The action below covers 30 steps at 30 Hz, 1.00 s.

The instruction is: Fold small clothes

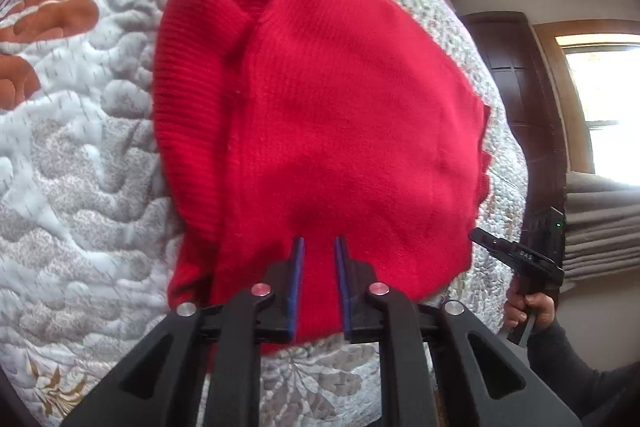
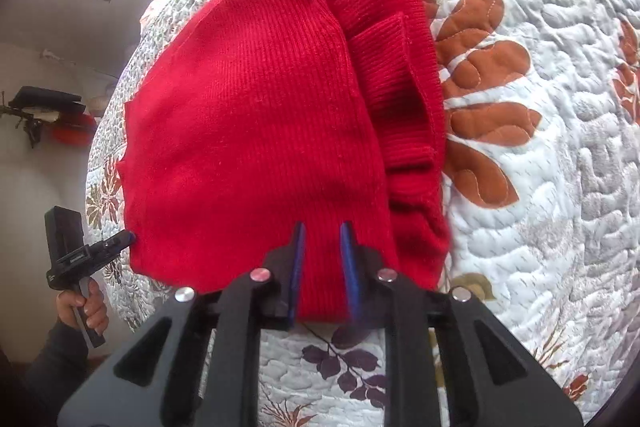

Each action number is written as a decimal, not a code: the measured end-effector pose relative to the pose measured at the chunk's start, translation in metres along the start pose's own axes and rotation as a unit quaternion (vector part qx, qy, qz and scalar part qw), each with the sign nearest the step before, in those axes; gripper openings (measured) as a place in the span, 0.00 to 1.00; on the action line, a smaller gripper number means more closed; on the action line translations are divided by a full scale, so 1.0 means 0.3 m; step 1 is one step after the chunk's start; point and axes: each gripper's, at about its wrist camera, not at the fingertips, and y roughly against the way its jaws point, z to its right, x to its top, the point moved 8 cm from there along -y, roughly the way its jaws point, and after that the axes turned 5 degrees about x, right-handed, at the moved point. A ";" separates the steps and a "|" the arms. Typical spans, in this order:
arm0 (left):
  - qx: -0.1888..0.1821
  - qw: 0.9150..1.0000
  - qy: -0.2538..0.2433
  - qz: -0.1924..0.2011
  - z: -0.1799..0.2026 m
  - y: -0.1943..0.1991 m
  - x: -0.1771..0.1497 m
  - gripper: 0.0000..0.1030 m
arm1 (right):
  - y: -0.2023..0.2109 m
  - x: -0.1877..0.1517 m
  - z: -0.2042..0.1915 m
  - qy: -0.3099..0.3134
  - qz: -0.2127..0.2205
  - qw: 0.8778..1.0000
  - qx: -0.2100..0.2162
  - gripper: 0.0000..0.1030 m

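Over the near edge of the quilted bedspread (image 1: 80,163), your left gripper (image 1: 319,247) and right gripper (image 2: 323,233) each stand spread, blue-lined fingers apart above the near hem of the red knit sweater (image 1: 328,115), pinching nothing. Beyond them the sweater lies folded on the quilt, its ribbed band (image 2: 394,83) doubled along one side, toward the far edge.

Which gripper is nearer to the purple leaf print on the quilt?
Right. The right gripper hangs directly over the purple leaf print; the left gripper is far left, at the sweater corner.
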 end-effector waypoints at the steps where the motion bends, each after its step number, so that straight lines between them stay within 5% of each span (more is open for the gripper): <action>1: -0.001 1.000 -0.002 -0.004 0.005 0.005 -0.024 0.20 | 0.008 -0.027 0.008 -0.002 -0.001 1.000 -0.002 0.18; 5: 0.033 0.999 0.020 -0.036 -0.071 -0.037 -0.089 0.31 | -0.027 -0.111 0.096 -0.022 -0.026 0.999 -0.031 0.16; 8: 0.005 0.997 0.059 -0.043 -0.121 -0.038 -0.101 0.31 | -0.026 -0.119 0.121 -0.034 -0.019 0.998 -0.041 0.10; 9: 0.000 0.997 0.064 -0.043 -0.126 -0.023 -0.099 0.33 | -0.009 -0.118 0.110 -0.032 -0.012 0.998 -0.048 0.14; 13: -0.015 0.998 0.057 -0.024 -0.106 0.094 -0.074 0.67 | 0.063 -0.142 -0.023 0.024 0.016 0.995 -0.091 0.26; 15: -0.015 0.998 0.059 -0.011 -0.118 0.147 -0.046 0.76 | 0.077 -0.174 -0.136 0.078 0.022 0.990 -0.112 0.42; 18: -0.005 0.998 0.068 0.006 -0.179 0.215 0.032 0.80 | 0.045 -0.249 -0.346 0.207 0.032 0.964 -0.166 0.58; 20: 0.003 0.997 0.077 0.012 -0.240 0.248 0.087 0.80 | -0.023 -0.323 -0.508 0.311 0.036 0.929 -0.199 0.64; 23: -0.006 0.997 0.081 0.012 -0.271 0.242 0.177 0.81 | -0.139 -0.421 -0.692 0.401 0.029 0.893 -0.201 0.67; 30: -0.054 0.995 0.083 -0.002 -0.320 0.138 0.348 0.82 | -0.312 -0.449 -0.934 0.429 0.004 0.890 -0.154 0.67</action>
